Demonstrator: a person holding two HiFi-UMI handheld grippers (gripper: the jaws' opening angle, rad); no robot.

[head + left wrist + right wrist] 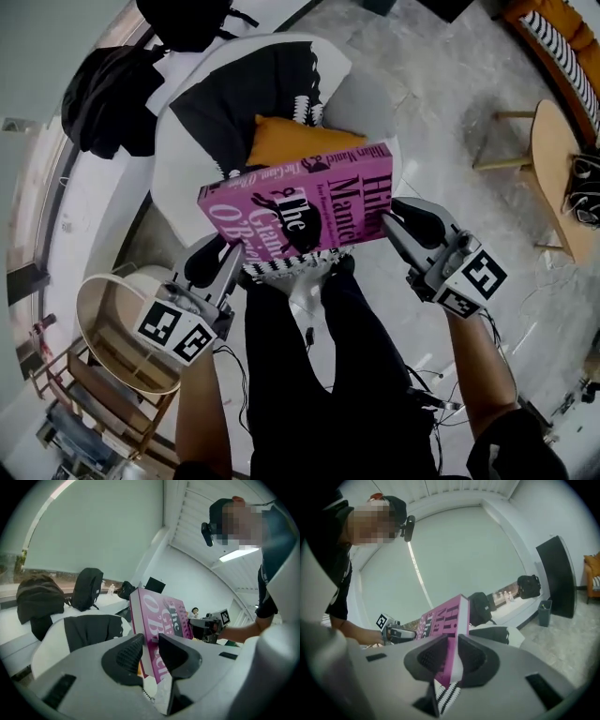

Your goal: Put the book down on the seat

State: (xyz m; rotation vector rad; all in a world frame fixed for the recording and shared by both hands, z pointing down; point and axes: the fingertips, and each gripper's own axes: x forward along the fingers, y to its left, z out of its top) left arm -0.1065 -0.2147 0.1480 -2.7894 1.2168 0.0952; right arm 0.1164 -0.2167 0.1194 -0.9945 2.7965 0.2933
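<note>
Book (pixel 300 211) hangs in the air just above the front of the seat (pixel 183 173), tilted, with its pink cover facing up toward us. We carry it between both grippers. The left gripper (pixel 151 641) pinches the book's near-left corner, one pad on the cover and one on the back. The right gripper (pixel 451 641) clamps the edge on the far side from the left one, its pads pressed on both faces. A striped black-and-white edge shows just under the book at both grips; we cannot tell what it is.

On the seat lie an orange cushion (pixel 286 141), partly hidden under the book, and behind it a black garment (pixel 234 94) draped over the white back. Our legs stand right in front of the seat, below the book.

As we judge it, the pick-up and the carry to the seat are done; the placing itself is not. The book touches neither the seat nor the cushion as far as we can see. What is left is to lower it onto the seat, probably on or beside the cushion, let it settle flat, then spread both grippers and draw them clear.
</note>
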